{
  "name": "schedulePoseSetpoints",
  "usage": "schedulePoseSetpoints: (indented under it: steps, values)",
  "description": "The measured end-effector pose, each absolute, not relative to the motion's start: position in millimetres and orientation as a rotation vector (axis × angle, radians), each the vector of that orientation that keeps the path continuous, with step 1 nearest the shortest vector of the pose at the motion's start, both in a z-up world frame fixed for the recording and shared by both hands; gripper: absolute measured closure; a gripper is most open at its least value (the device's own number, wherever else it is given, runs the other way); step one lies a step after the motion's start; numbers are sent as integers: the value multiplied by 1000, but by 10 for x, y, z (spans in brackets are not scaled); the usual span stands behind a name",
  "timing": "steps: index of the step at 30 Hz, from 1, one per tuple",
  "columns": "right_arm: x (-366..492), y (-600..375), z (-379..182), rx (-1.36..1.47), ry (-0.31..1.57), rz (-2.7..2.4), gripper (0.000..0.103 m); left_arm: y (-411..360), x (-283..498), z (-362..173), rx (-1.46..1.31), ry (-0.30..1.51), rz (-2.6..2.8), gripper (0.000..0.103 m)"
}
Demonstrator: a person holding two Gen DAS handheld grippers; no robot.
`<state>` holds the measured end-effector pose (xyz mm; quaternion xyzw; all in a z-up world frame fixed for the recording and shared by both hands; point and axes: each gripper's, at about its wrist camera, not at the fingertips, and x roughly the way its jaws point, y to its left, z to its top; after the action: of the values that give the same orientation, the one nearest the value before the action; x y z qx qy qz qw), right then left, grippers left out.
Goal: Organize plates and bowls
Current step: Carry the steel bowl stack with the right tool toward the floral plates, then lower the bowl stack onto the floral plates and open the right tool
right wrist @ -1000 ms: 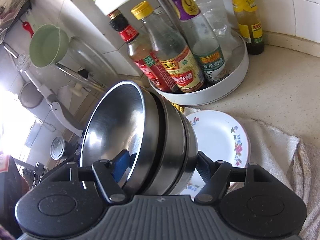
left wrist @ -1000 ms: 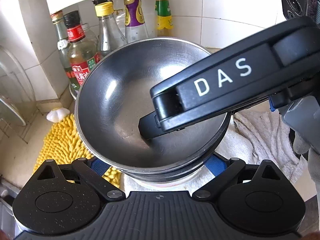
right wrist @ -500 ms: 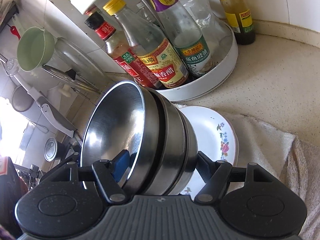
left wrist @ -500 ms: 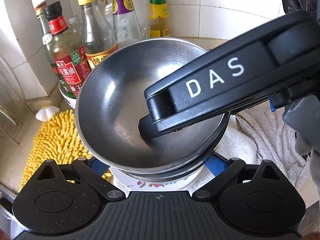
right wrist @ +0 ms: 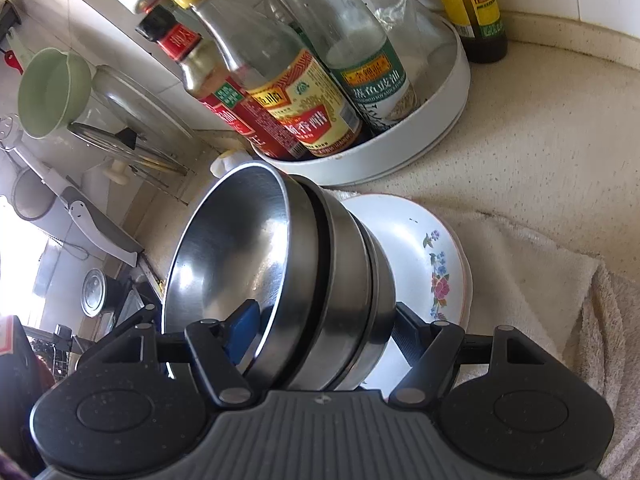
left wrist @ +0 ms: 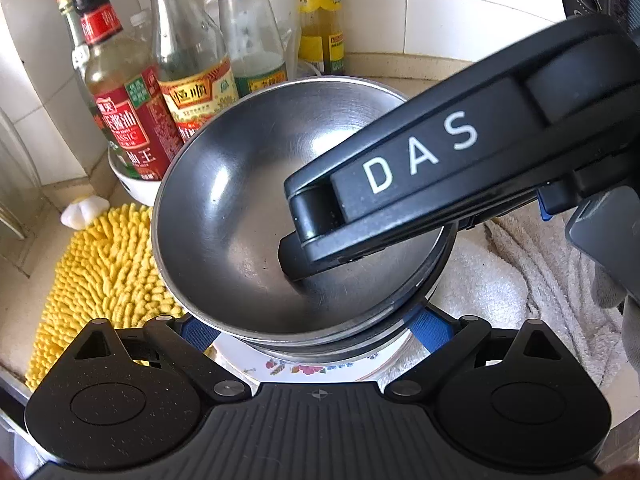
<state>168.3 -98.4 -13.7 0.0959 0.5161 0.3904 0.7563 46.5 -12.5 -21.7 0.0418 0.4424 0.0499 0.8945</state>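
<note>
Closer to the floral plate [left wrist: 320, 370] than a second ago: stack of steel bowls [right wrist: 320, 280] brought in and lowered, so that from the left wrist the plate's flowered rim now peeks out directly beneath the bottom bowl, where half a second back only a sliver shows and a full second back almost none. Sauce bottles [left wrist: 188, 80] loom larger behind, too, confirming the drift toward the back corner of the worktop [right wrist: 560, 120].

Right gripper [right wrist: 326, 334] clamped on the stack, blue pad inside the top bowl, black finger pressed against the outer wall of the lowest one; same hold throughout. Left gripper [left wrist: 314, 328] spread wide, blue pads flanking the lower bowls from either side; impossible to tell whether pinching or merely steadying.

Stack tilted, mouth turned toward the left, base facing the plate; whether already touching the plate or just above it, not clear from either view. Plate itself lying on the pale towel [right wrist: 520, 280], beside the yellow mat [left wrist: 100, 272] and just in front of the white bottle tray [right wrist: 400, 152].

Probable meaning for the task: bowls about to be nested onto the plate, crockery gathered into one pile. Remaining, by that reading: level the stack, seat it centred, release. Main hazard: metal sliding on glazed china if set down while tilted.
</note>
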Motion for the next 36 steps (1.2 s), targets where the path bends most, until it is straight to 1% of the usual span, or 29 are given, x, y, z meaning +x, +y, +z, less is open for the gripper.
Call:
schedulePoseSetpoints:
  steps: [20, 36]
  values:
    - [1827, -883, -421, 220, 1199, 835, 18, -36, 554, -462, 97, 963, 99, 4]
    - [1863, -974, -349, 237, 1175, 814, 16, -83, 448, -444, 146, 941, 67, 4]
